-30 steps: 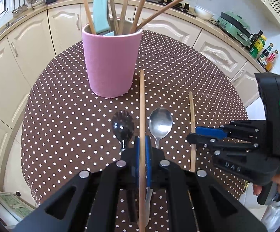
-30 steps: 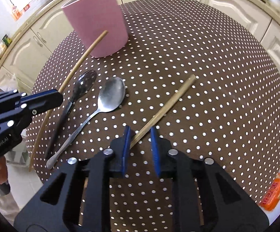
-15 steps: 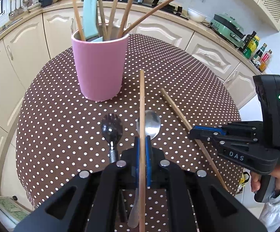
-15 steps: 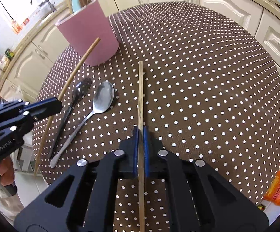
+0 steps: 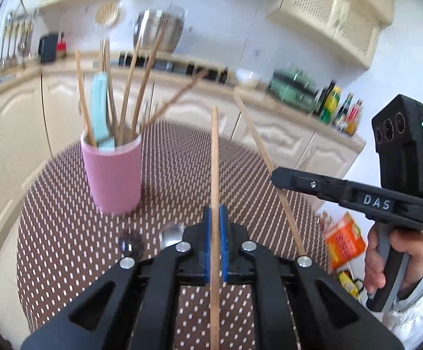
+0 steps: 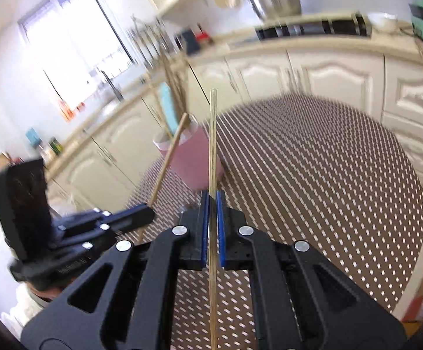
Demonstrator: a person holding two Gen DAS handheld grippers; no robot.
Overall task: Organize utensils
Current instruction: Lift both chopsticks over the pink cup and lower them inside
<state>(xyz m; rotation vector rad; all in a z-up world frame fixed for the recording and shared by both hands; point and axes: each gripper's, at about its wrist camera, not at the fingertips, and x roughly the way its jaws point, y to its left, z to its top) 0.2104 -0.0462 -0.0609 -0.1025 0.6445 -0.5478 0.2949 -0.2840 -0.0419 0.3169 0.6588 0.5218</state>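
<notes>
Now we hold one chopstick (image 5: 215, 157) pinched tight in our left gripper (image 5: 215, 233) and another chopstick (image 6: 212, 145) in our right gripper (image 6: 212, 227). Ahead of both stands the pink cup (image 5: 113, 172), already holding sticks. Below our left gripper, a spoon (image 5: 170, 233) and a dark spork (image 5: 131, 243) wait.

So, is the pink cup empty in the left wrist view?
No, the pink cup holds several wooden sticks and a light blue utensil that stand up above its rim.
</notes>
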